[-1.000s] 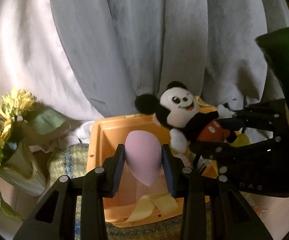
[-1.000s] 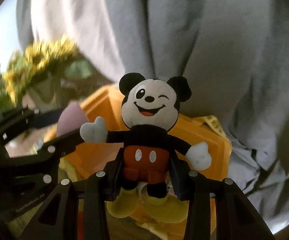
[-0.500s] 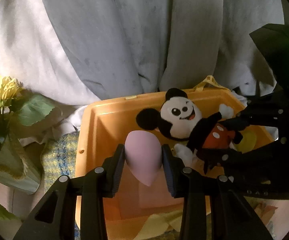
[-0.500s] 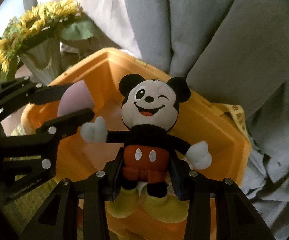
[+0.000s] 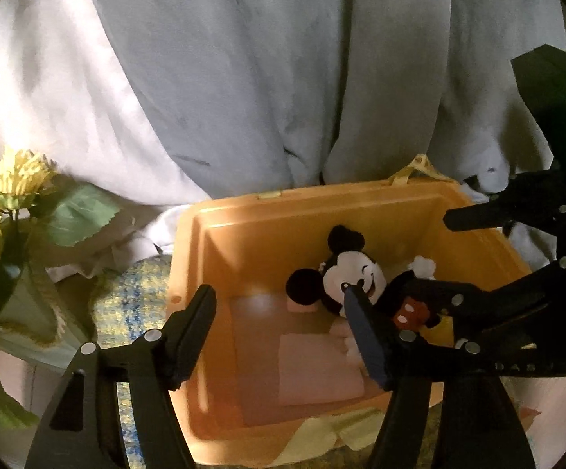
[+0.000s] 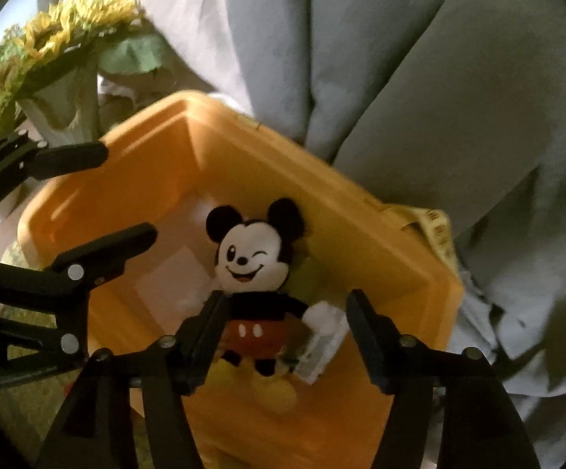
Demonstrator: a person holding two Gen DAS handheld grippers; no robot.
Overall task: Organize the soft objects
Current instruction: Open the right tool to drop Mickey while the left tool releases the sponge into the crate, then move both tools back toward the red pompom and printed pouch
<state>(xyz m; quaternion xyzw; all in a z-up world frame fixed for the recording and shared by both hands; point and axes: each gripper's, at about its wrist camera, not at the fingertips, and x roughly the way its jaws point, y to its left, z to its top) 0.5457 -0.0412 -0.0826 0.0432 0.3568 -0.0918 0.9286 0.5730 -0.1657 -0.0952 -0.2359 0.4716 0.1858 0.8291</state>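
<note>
grey-blue draped fabric backdrop (image 5: pixel 267 78) hanging in heavy folds across the rear of both views, a paler white cloth (image 5: pixel 40 90) to its left. orange-yellow rectangular plastic bin (image 5: pixel 361 211) standing in front of the folds, open at the top, a pale pink flat patch visible on its floor. artificial sunflower bouquet with green leaves (image 5: pixel 13 203) just beside the bin on its left; same bouquet at upper left in the right wrist view (image 6: pixel 60 35). yellow-blue woven mat (image 5: pixel 134 305) showing between bouquet and bin. yellow printed tape strip (image 6: pixel 437 234) draped over the bin's far right corner.

black left gripper (image 5: pixel 283 332) poised over the bin's near wall, jaws spread wide, nothing between them. black right gripper (image 6: pixel 283 336) likewise over the bin (image 6: pixel 361 211), jaws parted either side of the toy; left finger close against the toy's side, right finger clearly apart from it; contact on the left side not determinable.

small mickey mouse plush toy with black ears, white face, red shorts and yellow shoes (image 6: pixel 255 273) lying inside the bin toward its right side, face up, partly hidden behind the right gripper in the left wrist view (image 5: pixel 353 277).
</note>
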